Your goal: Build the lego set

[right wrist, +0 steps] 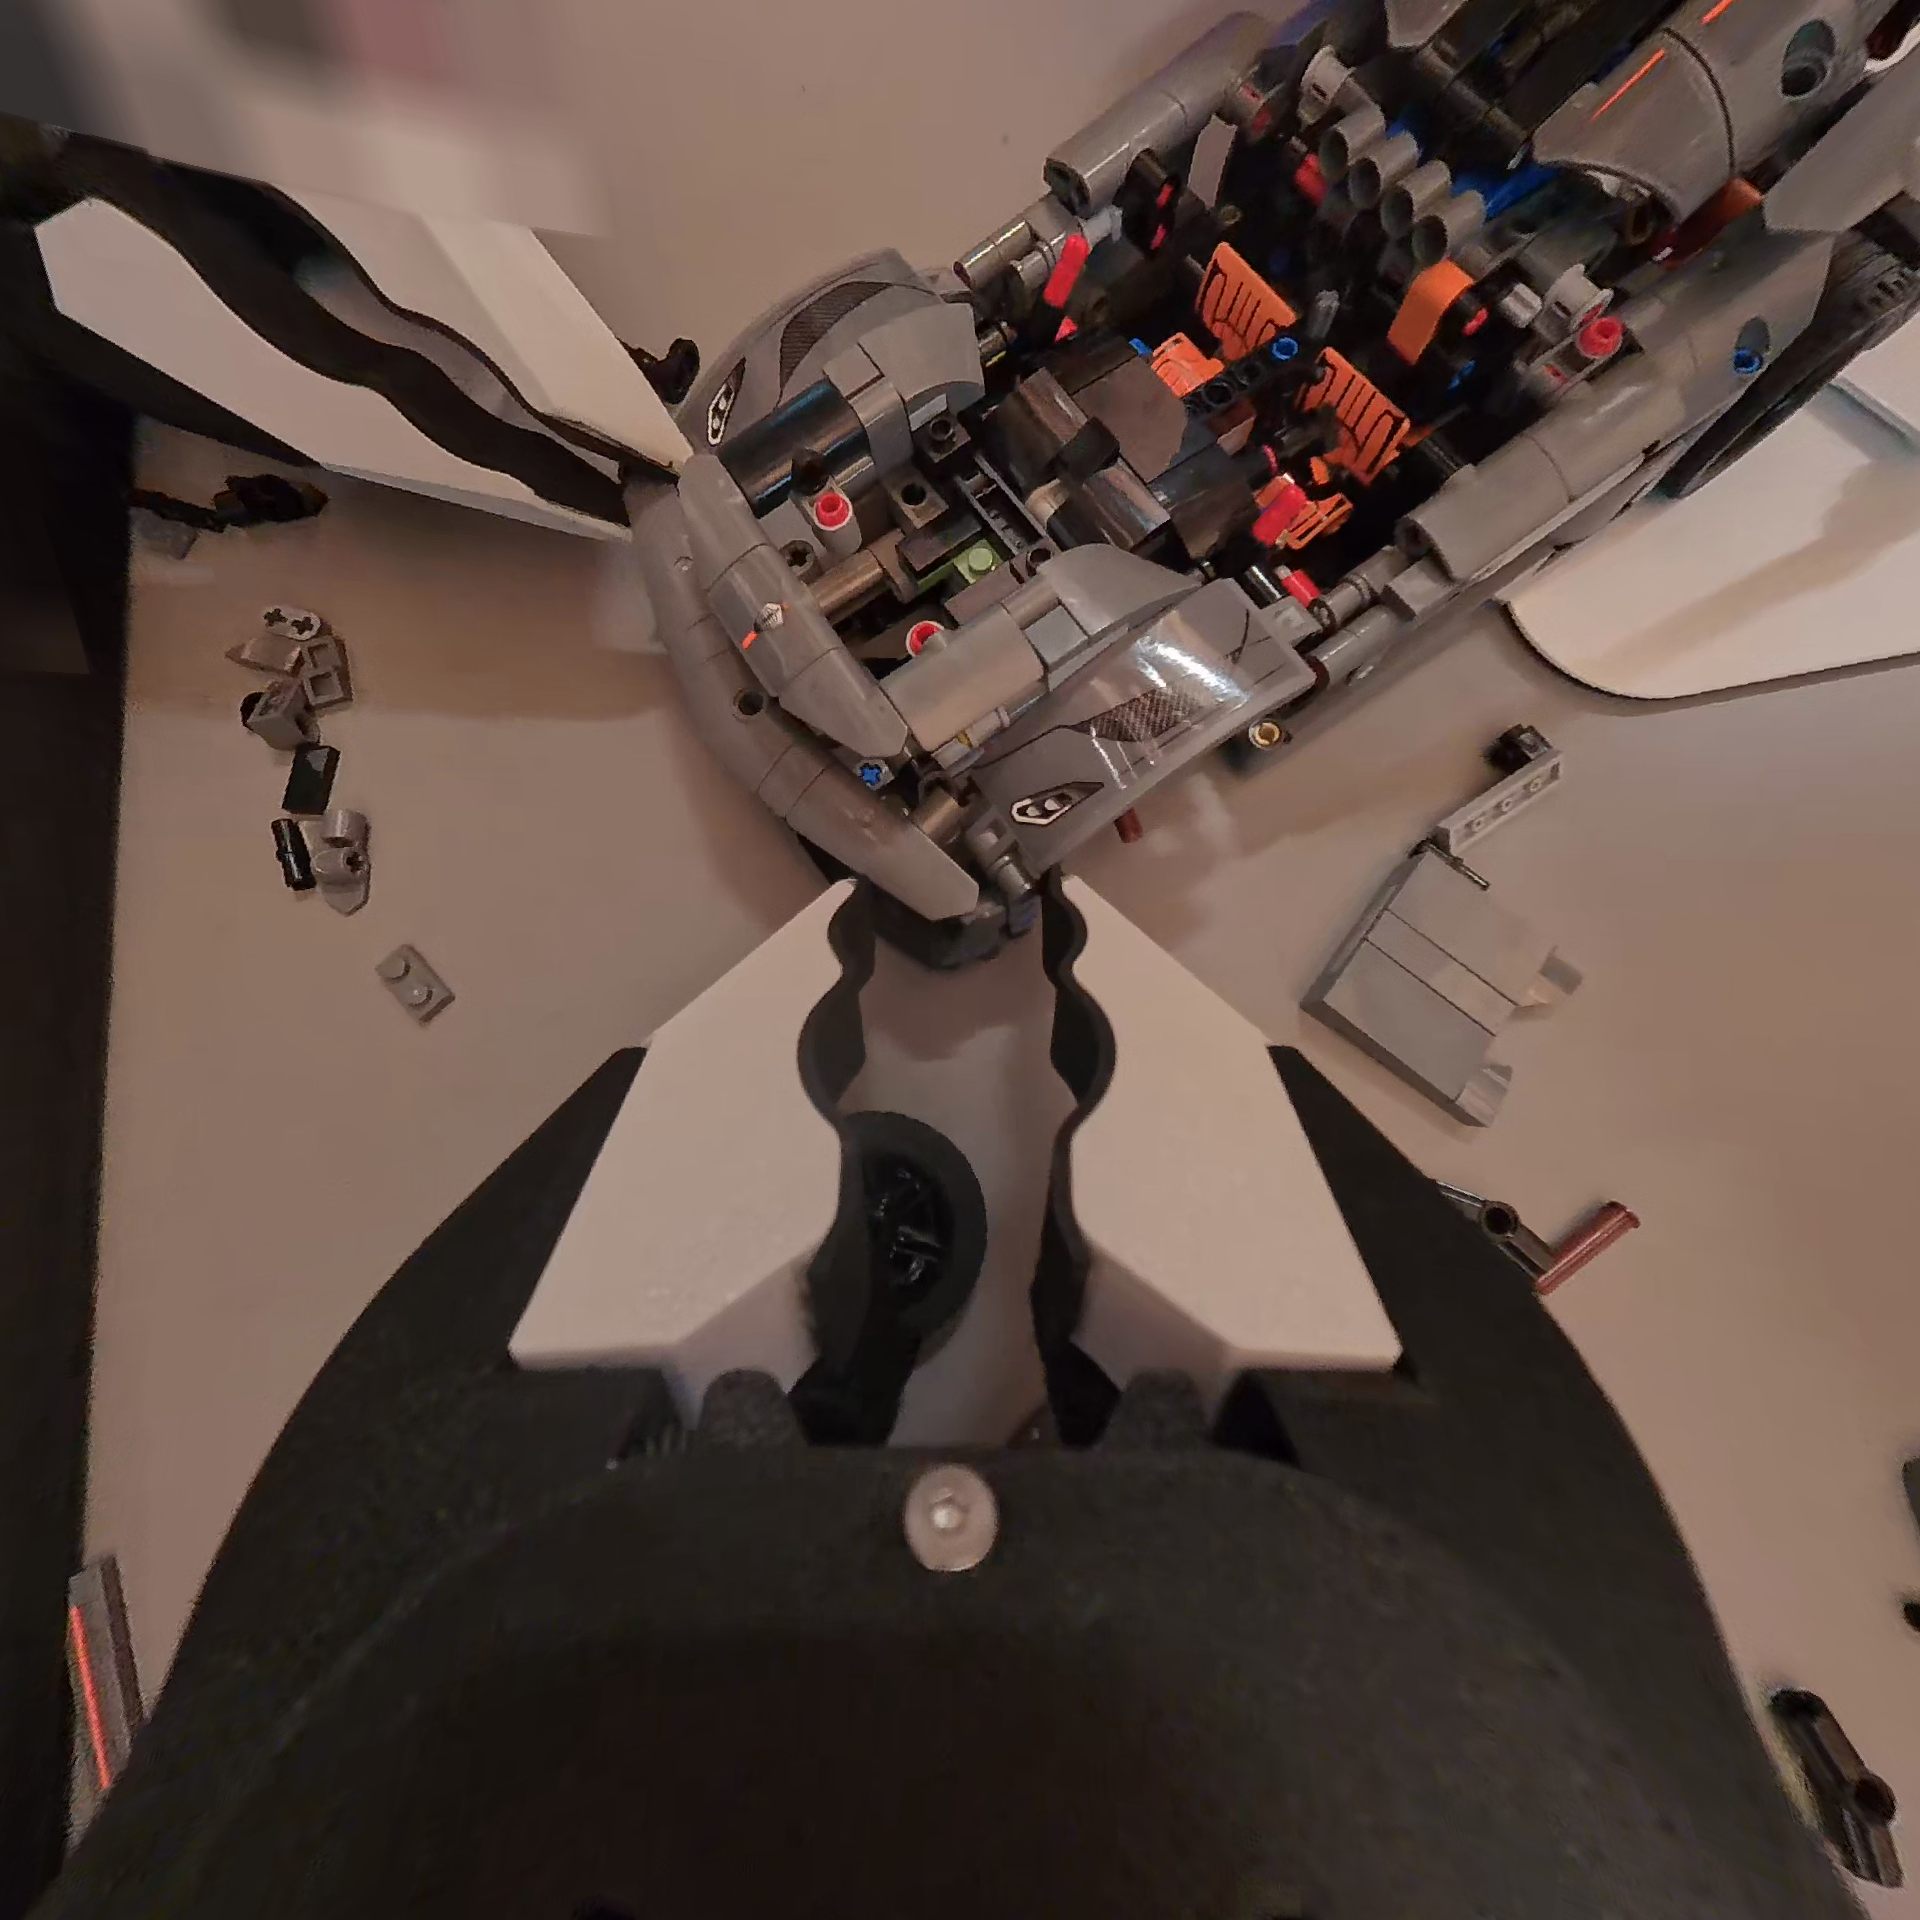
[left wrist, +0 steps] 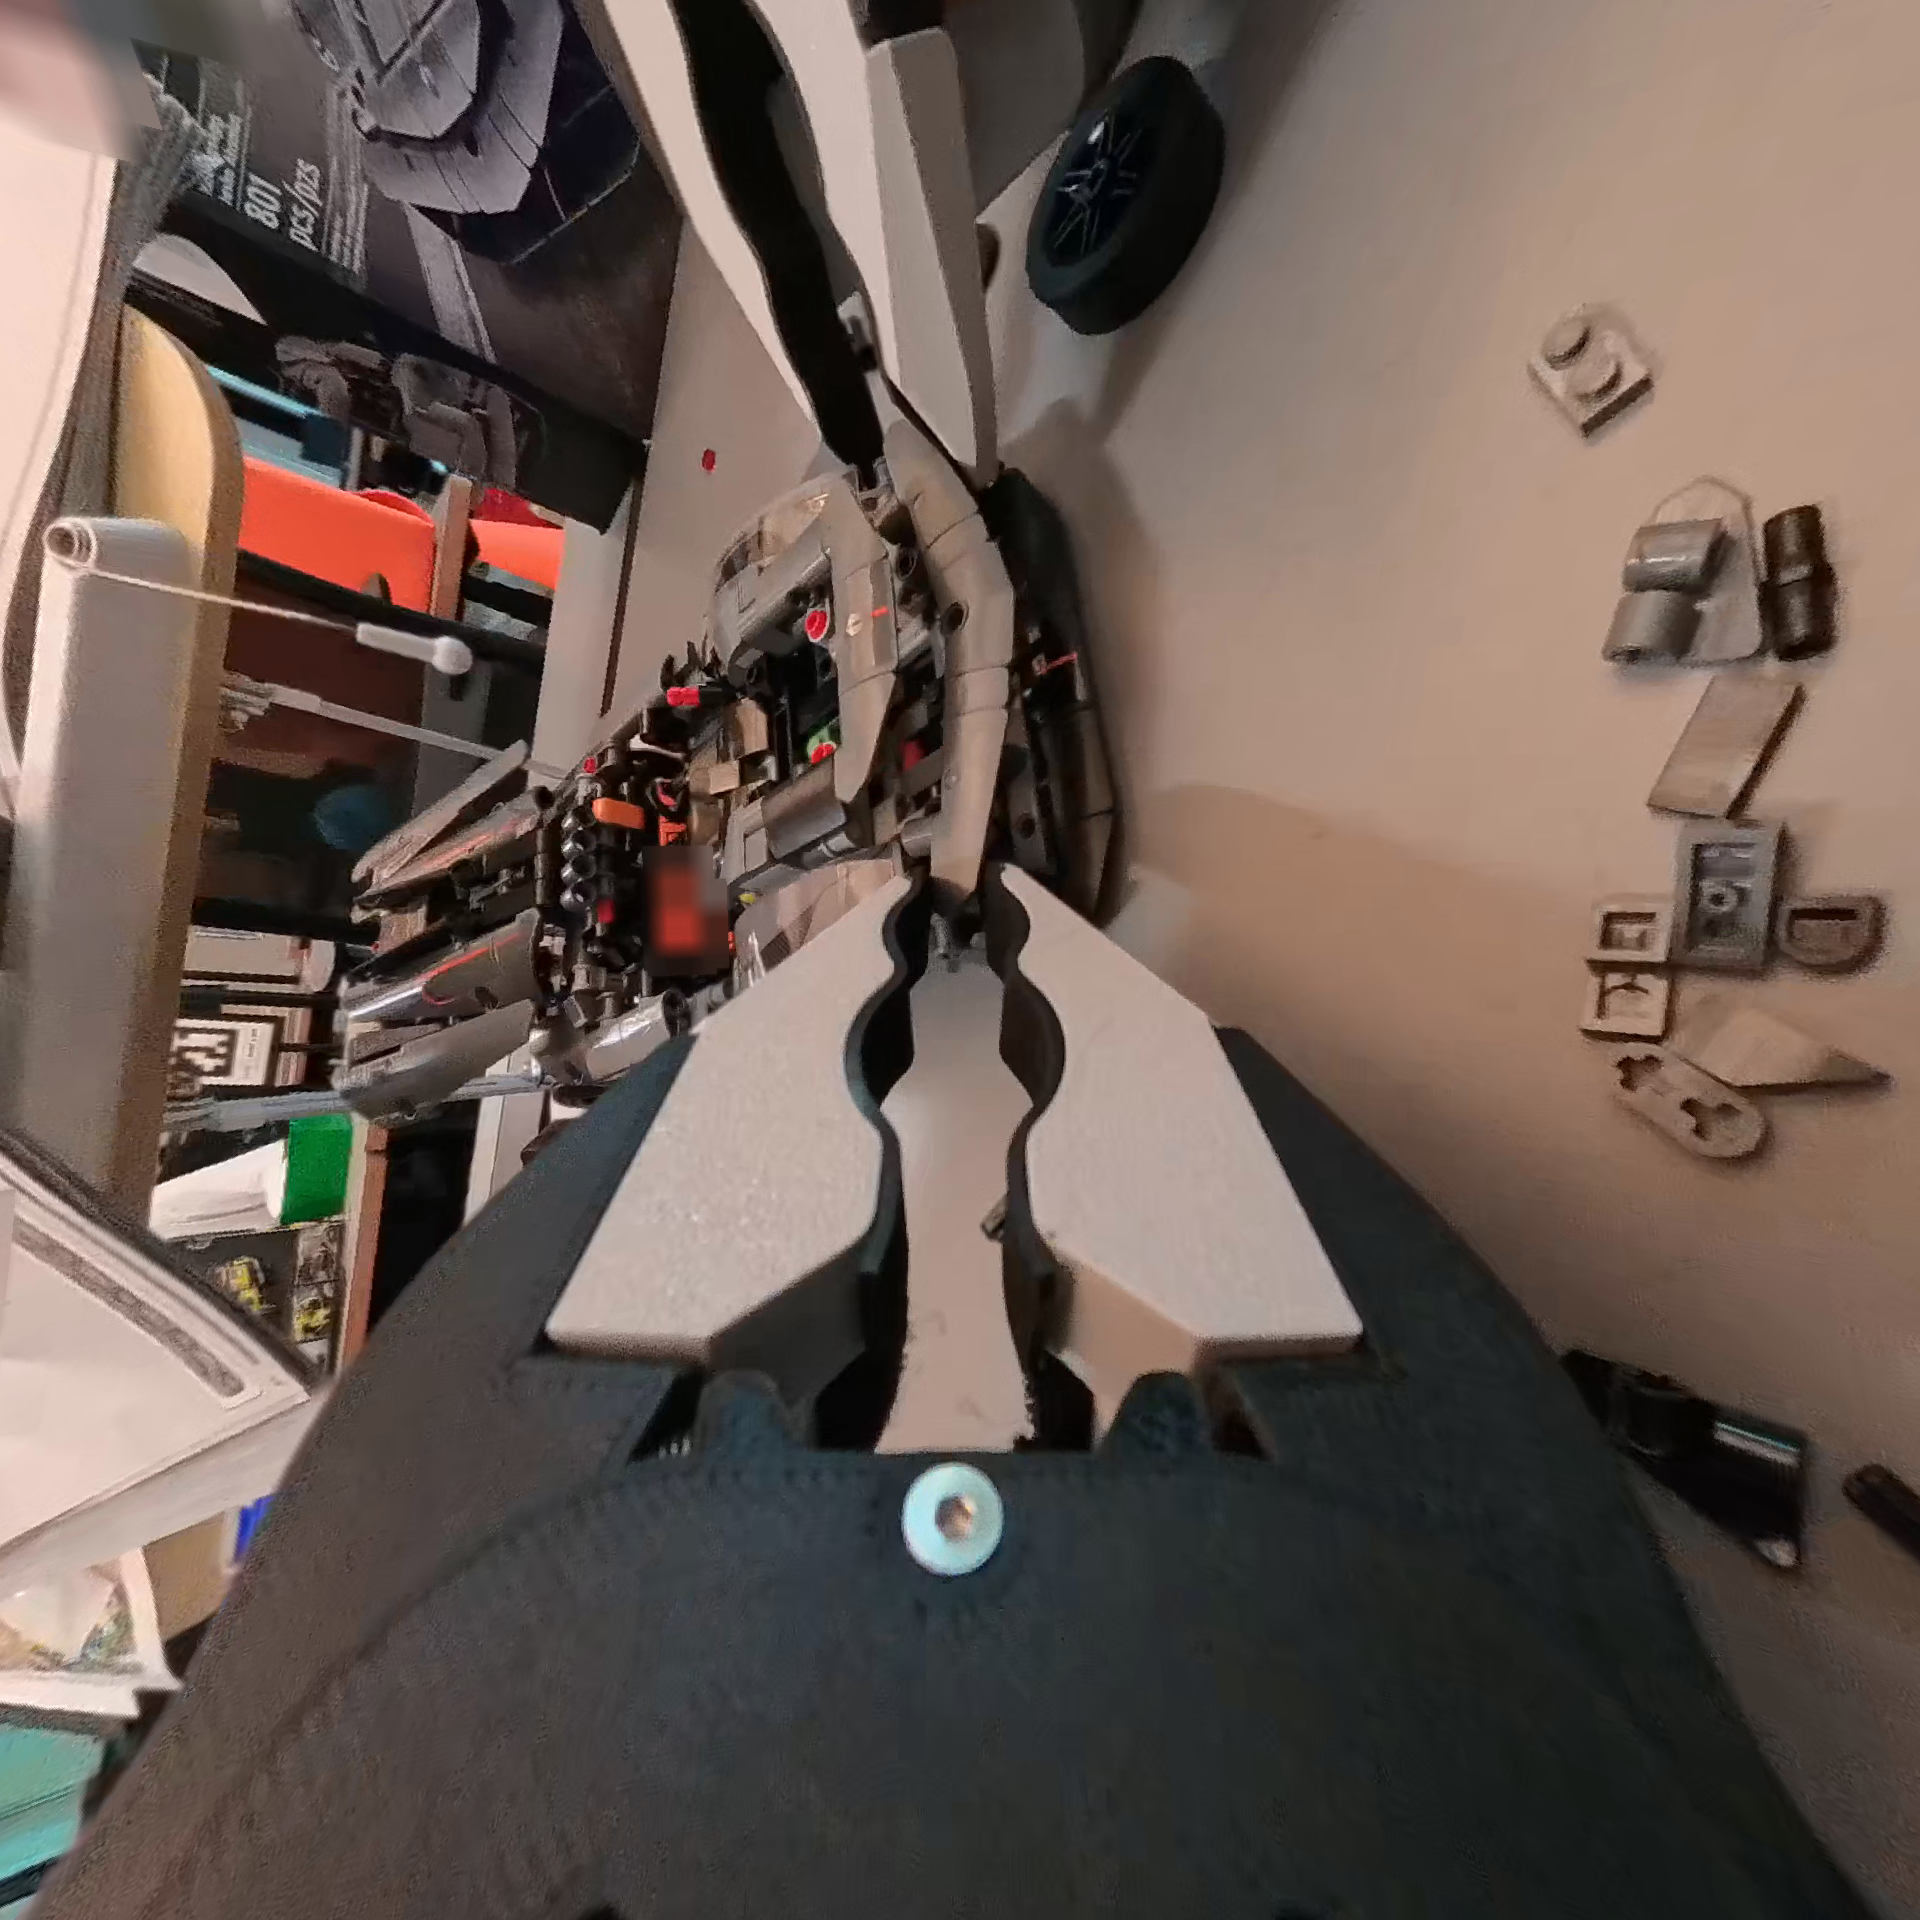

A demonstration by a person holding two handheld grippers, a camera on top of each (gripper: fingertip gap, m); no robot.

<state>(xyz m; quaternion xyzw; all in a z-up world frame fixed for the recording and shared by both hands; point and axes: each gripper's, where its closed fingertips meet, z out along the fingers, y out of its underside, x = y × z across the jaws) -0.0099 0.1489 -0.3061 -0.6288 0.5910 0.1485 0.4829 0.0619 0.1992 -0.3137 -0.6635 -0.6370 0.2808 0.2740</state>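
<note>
Right wrist view: both claws [right wrist: 951, 894] [left wrist: 961, 883] pinch the car model's [right wrist: 1039, 582] nose, contact points partly hidden

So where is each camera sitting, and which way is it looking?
Left wrist view: sits on the left gripper, looking along its fingers at the grey lego car; the right gripper shows at the car's far end.
Right wrist view: sits on the right gripper, looking down on the car's front; the left gripper shows opposite.
Shared: the car, both grippers, the black wheel, loose grey pieces on the table.
</note>
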